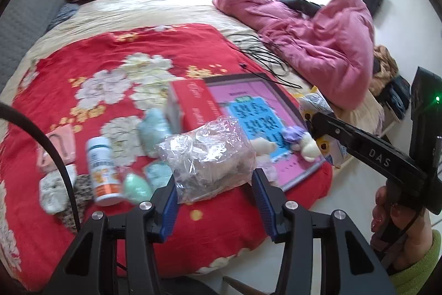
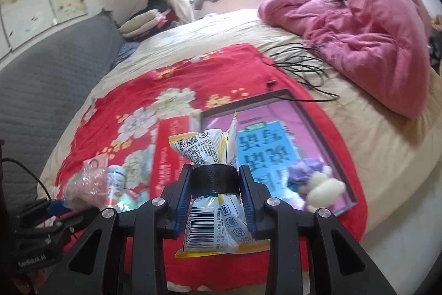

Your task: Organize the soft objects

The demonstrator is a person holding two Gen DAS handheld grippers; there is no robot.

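My left gripper (image 1: 215,198) is shut on a crinkled clear plastic bag (image 1: 207,156) with something pale inside, held above the red floral cloth (image 1: 83,65). In the right wrist view that gripper (image 2: 59,208) and its bag (image 2: 83,184) show at the lower left. My right gripper (image 2: 215,192) is shut on the pinched waist of a white-and-yellow printed snack packet (image 2: 204,148). From the left wrist view it (image 1: 315,120) hangs over the pink board's right edge. A purple scrunchie (image 2: 304,169) and a cream plush (image 2: 323,190) lie on the pink board (image 2: 279,112).
On the cloth lie a red box (image 1: 193,101), a white bottle (image 1: 103,170), teal soft pieces (image 1: 154,129), a green egg shape (image 1: 135,187) and speckled fabric (image 1: 52,190). Black cables (image 1: 265,51) and a pink duvet (image 1: 317,29) lie beyond. The floor (image 1: 353,192) is to the right.
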